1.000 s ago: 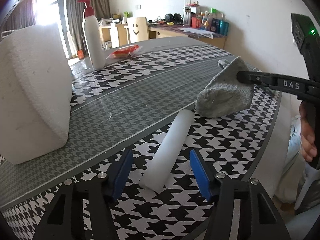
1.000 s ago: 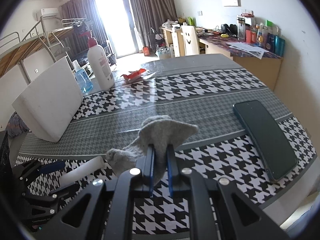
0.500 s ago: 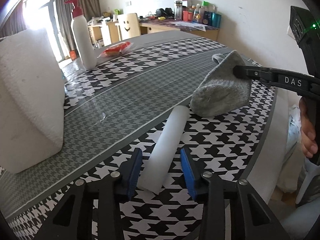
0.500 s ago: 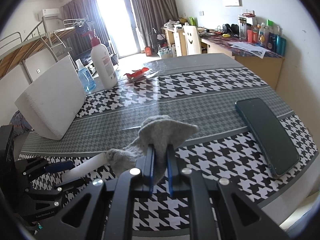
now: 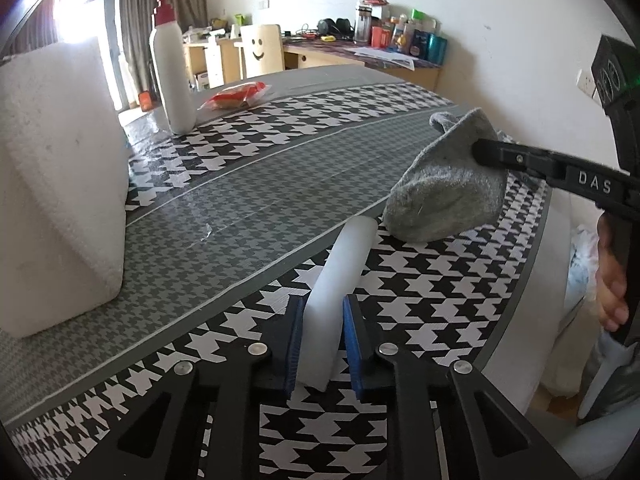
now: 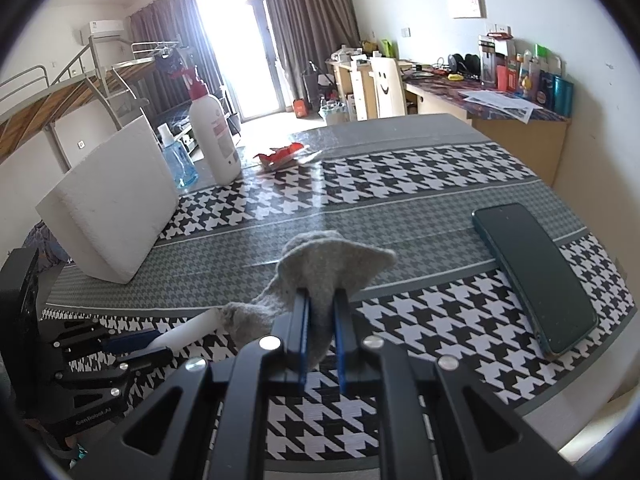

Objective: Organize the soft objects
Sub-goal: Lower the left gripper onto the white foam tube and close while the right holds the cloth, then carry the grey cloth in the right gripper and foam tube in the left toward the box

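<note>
A white foam cylinder lies on the houndstooth tablecloth near the front edge. My left gripper is shut on its near end; it also shows in the right wrist view, with the cylinder sticking out. My right gripper is shut on a grey sock and holds it bunched, its lower end touching the table by the cylinder's far end. The sock and the right gripper's finger show at the right of the left wrist view.
A big white foam block stands at the left. A white pump bottle, a blue bottle and a red packet are at the back. A dark phone lies at the right near the table's edge.
My left gripper moved forward and closed on the near end of the foam cylinder. The right gripper kept hold of the sock, nearly still.
</note>
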The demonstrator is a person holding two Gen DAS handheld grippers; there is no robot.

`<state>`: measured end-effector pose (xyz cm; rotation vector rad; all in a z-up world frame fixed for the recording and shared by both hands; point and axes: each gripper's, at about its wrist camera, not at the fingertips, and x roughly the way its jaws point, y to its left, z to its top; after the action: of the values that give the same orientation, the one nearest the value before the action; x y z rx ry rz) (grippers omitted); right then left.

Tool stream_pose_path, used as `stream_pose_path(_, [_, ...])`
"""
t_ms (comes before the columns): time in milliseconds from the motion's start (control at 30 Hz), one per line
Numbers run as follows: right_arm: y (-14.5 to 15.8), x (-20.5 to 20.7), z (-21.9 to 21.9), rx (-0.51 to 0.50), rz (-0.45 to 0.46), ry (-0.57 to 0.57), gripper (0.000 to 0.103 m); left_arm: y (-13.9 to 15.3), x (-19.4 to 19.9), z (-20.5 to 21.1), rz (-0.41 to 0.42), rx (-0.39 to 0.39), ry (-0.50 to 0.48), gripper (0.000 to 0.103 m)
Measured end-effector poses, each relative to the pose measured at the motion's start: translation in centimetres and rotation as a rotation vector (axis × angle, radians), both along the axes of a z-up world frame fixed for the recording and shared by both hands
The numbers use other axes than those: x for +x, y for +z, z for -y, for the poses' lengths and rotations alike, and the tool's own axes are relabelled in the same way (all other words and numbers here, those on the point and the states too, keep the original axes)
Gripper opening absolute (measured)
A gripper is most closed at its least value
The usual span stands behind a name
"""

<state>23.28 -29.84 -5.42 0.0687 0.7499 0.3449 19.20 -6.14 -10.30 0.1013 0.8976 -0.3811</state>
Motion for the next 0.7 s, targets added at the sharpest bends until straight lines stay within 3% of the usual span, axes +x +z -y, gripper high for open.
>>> stream_pose_path(700, [1.8,-0.9,-1.9,0.031,0.053,0.064,0.014,3.0,-2.3,-1.9,0.102,-0.03,0.08,0.018])
